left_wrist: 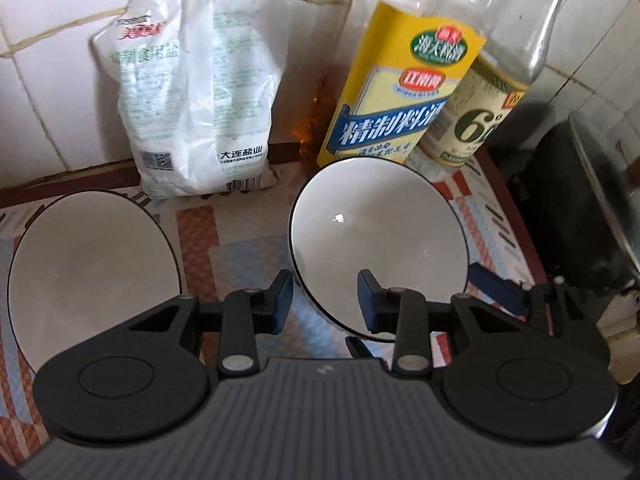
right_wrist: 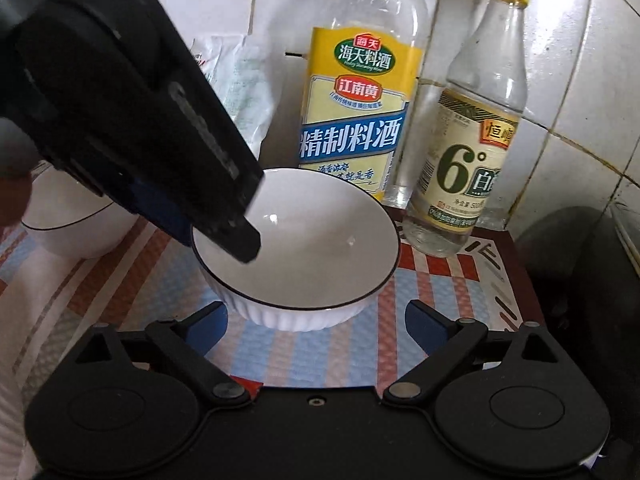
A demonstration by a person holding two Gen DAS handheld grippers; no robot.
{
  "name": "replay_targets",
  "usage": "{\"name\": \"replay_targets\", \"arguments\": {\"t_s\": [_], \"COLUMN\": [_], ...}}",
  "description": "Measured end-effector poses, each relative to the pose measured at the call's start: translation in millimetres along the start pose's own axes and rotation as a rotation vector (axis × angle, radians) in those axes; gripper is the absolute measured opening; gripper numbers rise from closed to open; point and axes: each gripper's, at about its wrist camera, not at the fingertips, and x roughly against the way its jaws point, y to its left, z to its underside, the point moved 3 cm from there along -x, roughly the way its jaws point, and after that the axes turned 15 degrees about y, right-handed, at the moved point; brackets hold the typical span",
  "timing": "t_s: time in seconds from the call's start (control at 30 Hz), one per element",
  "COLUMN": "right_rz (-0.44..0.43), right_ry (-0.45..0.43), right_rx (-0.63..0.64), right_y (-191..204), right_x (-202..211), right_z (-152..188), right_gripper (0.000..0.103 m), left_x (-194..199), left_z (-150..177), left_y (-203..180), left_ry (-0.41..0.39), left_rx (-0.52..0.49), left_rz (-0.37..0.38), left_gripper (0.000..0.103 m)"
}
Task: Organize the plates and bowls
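Two white bowls with thin black rims stand on a patterned cloth. The right bowl (left_wrist: 380, 240) (right_wrist: 304, 248) is ribbed outside and empty. My left gripper (left_wrist: 325, 302) (right_wrist: 240, 236) comes down over that bowl's near-left rim, one blue pad inside the bowl and the other outside. A wide gap shows between the pads, so it is open. The left bowl (left_wrist: 92, 272) (right_wrist: 76, 220) stands apart, untouched. My right gripper (right_wrist: 318, 328) is wide open just in front of the ribbed bowl, its fingers on either side of the bowl's base and clear of it.
Against the tiled wall stand a white salt bag (left_wrist: 196, 92), a yellow-labelled cooking wine bottle (left_wrist: 400, 92) (right_wrist: 356, 112) and a clear vinegar bottle (left_wrist: 480, 120) (right_wrist: 468, 152), close behind the right bowl. A dark pot (left_wrist: 580, 220) sits past the cloth's right edge.
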Motion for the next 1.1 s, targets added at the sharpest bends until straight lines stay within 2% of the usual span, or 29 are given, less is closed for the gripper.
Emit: {"name": "replay_targets", "arguments": {"t_s": [0.07,0.1,0.2,0.43,0.53,0.73,0.9,1.1], "right_rz": [-0.003,-0.008,-0.018,-0.025,-0.035,-0.015,-0.003,-0.044], "right_ry": [0.001,0.004,0.014,-0.002,0.009,-0.018,-0.016,-0.012], "right_rx": [-0.003,-0.008,-0.019,-0.032,-0.086,-0.061,-0.019,-0.053], "right_y": [-0.2,-0.4,-1.4,5.8,7.0,12.6,21.4,23.9], "right_x": [-2.4,-3.7,-9.7,-12.3,-14.0,-4.9,9.3,37.5], "right_z": [-1.2,-1.6,-4.2,-8.9,-15.8,-5.7,4.3,13.3], "right_gripper": [0.098,0.098,0.097,0.097,0.098,0.096,0.096,0.097], "left_x": [-4.1,-4.5,-3.5,-7.2,-7.6,-4.8,3.6,33.2], "left_z": [-1.5,-1.8,-0.6,0.6,0.4,6.5,22.5,41.7], "left_y": [1.0,4.1,11.8,10.1,7.4,11.8,7.3,1.3], "left_ry": [0.009,0.003,-0.025,-0.045,-0.058,-0.025,-0.001,0.018], "left_rx": [-0.004,0.011,0.047,0.023,0.03,0.009,-0.036,-0.007], "left_rz": [-0.021,-0.038,0.0,-0.034,-0.06,-0.012,-0.046,-0.042], "left_gripper": [0.025,0.016,0.015,0.014,0.012,0.013,0.013,0.014]}}
